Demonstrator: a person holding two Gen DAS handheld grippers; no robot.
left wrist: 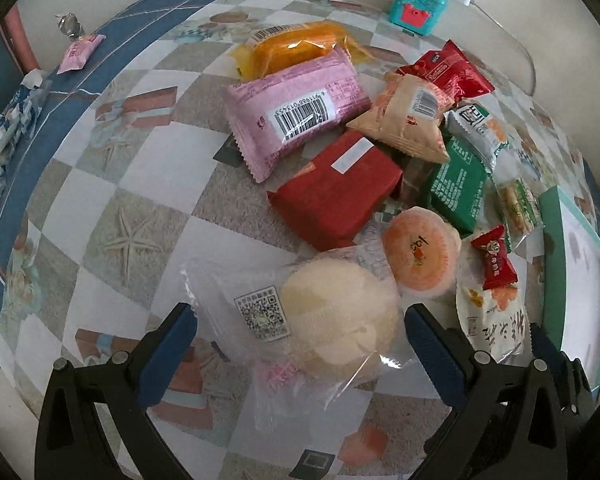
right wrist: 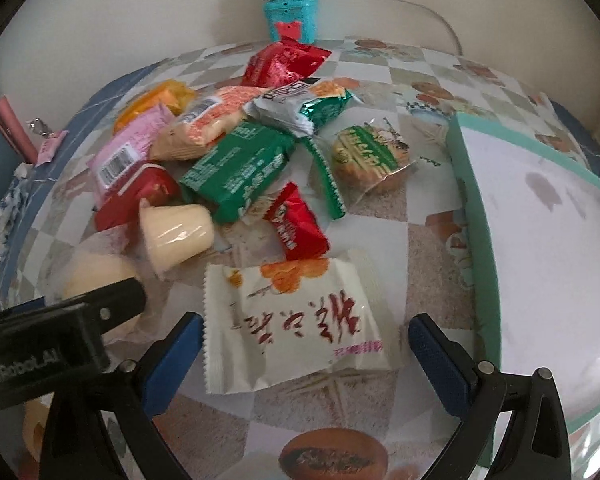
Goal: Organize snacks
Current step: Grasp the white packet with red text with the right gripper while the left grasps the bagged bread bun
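The left gripper [left wrist: 298,322] stands with its blue-padded fingers [left wrist: 172,344] spread wide, holding nothing. Between them, nearer the left pad than the right, lies a pale round pastry in a clear wrapper [left wrist: 336,320], resting on the checked tablecloth [left wrist: 132,200]. Just ahead of the fingertips sits an orange jelly cup [left wrist: 418,252], and beyond that the snack pile: a red packet [left wrist: 336,196], a pink packet [left wrist: 296,112] and an orange one [left wrist: 296,48] farther out.

The right gripper [right wrist: 304,334] is likewise spread and empty. A white sachet with red lettering [right wrist: 296,320] lies flat between its fingers, touching neither pad as far as can be seen. Straight ahead of the tips is a small red candy wrapper [right wrist: 296,224]; ahead and left, a green packet [right wrist: 240,168]. To the right of the right finger, well outside the jaws, stands the teal-rimmed box [right wrist: 472,200], its white floor bare.

This looks like the opening of the sorting, both grippers lined up for a pick with nothing yet boxed. Next, each should settle lower and close gently: the pastry is soft and its film slippery, while the flat sachet needs the pads to catch its edges.
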